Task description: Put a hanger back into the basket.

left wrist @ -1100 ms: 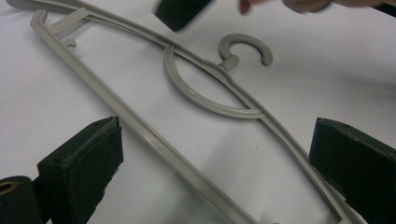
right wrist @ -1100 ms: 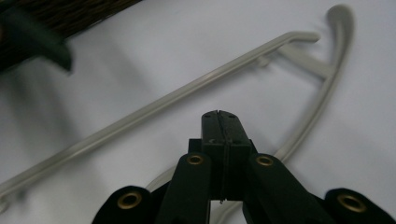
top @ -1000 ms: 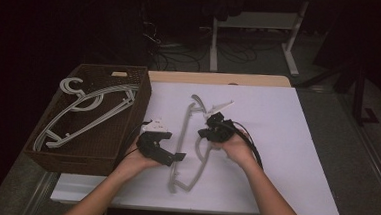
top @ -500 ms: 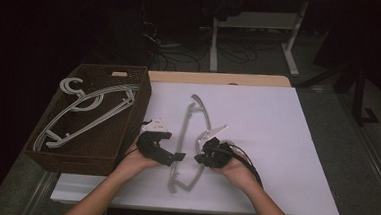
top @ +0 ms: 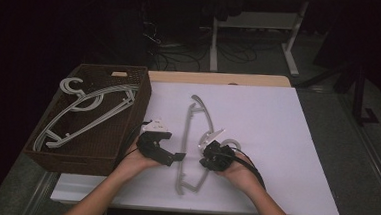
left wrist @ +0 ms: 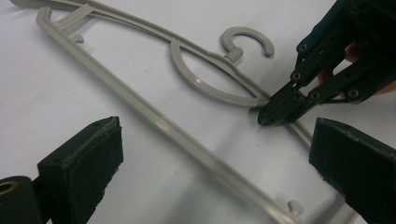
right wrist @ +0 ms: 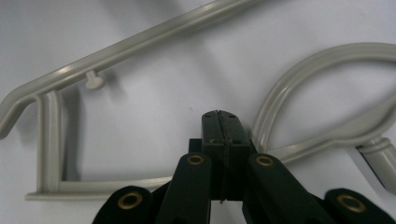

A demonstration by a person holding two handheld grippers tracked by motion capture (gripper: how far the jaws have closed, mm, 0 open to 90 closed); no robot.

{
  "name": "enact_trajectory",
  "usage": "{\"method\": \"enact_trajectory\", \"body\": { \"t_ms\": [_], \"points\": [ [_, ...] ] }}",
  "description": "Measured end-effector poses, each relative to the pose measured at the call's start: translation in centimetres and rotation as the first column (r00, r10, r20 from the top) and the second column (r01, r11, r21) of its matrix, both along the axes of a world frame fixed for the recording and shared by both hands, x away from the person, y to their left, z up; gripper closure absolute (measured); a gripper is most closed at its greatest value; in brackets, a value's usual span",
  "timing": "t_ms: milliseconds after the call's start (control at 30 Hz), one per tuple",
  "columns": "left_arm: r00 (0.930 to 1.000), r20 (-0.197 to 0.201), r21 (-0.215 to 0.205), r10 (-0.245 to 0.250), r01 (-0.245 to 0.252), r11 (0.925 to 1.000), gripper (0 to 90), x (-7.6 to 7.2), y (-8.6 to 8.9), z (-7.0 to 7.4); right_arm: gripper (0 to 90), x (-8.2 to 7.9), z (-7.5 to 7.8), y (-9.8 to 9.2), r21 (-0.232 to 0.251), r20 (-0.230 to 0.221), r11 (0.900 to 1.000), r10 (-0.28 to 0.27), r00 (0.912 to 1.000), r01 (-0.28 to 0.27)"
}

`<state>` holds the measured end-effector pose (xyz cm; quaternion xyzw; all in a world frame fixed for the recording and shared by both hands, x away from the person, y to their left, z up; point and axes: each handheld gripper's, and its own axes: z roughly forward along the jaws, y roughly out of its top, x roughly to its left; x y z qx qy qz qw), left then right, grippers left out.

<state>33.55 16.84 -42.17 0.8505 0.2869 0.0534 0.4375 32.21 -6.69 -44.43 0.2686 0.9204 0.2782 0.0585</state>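
Grey hanger (top: 195, 138) flat between grippers, right gripper (right wrist: 219, 122) clamped on its arm; left gripper (left wrist: 210, 154) agape

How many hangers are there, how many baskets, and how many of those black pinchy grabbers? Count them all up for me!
Grey hangers: 3, one on the white table and two in the basket
Brown baskets: 1
Black grippers: 2, the left gripper and the right gripper
Total: 6 things
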Motion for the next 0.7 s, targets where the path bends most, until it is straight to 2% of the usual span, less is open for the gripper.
{"method": "enact_trajectory", "body": {
  "t_ms": [233,433,533,700],
  "points": [
    [1.0000,-0.001,0.005,-0.001,0.001,1.0000,3.1,0.0,0.0,-0.1,89.2,0.2,0.1,-2.9,-0.032,0.014,0.997,-0.069,0.9975,0.069],
    [1.0000,-0.005,0.006,-0.001,0.001,1.0000,3.1,0.0,-0.1,-0.2,89.2,0.8,0.2,-6.0,-0.055,0.032,0.987,-0.147,0.9886,0.149],
    [1.0000,-0.006,0.007,-0.001,0.001,1.0000,3.1,0.0,-0.1,-0.2,89.2,1.2,0.2,-7.6,-0.064,0.043,0.979,-0.192,0.9805,0.194],
    [1.0000,-0.007,0.007,0.001,-0.001,1.0000,3.1,0.0,-0.1,-0.2,89.2,1.9,0.2,-10.3,-0.086,0.067,0.957,-0.270,0.9605,0.275]
  ]
}}
